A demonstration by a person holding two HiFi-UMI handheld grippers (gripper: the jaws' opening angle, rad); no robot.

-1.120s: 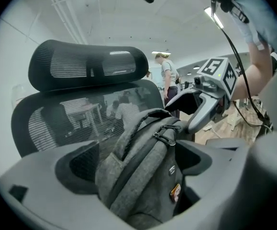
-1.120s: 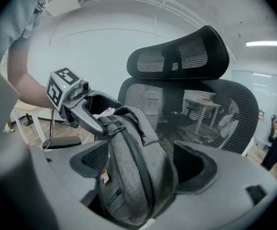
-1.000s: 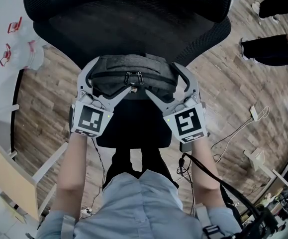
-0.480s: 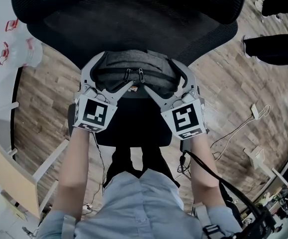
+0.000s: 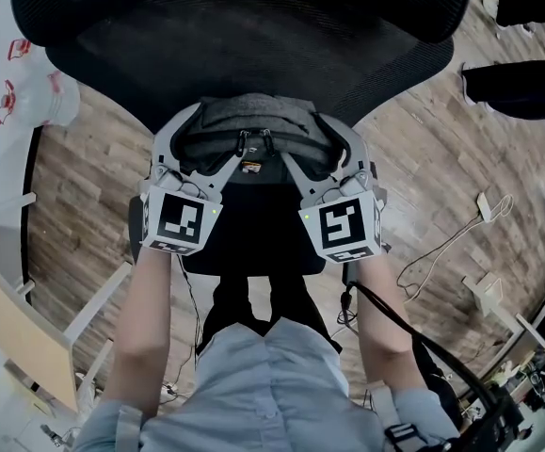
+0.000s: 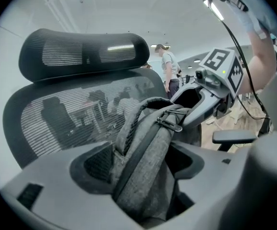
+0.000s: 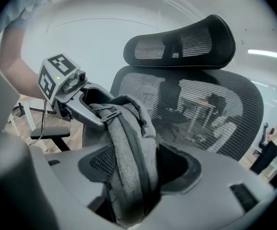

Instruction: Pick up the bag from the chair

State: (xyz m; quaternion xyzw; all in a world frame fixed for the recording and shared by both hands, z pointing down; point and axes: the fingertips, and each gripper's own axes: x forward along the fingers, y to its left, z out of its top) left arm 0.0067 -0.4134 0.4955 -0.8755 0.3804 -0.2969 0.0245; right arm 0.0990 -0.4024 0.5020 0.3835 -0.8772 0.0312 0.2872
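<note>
Left claw, right claw, closing on bag

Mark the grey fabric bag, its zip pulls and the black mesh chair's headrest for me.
grey fabric bag [image 5: 253,113]: head view, on its top fabric panel.
zip pulls [image 6: 171,123]: left gripper view, on the pull tab at the bag's top.
black mesh chair headrest [image 7: 180,41]: right gripper view, on the middle of its mesh.

Grey left tool, right tool, 2 black-white marker cubes, seemingly pale-blue shirt

L tool, R tool side by side, forearms fwd; jaws just closing, each pinching bag.
</note>
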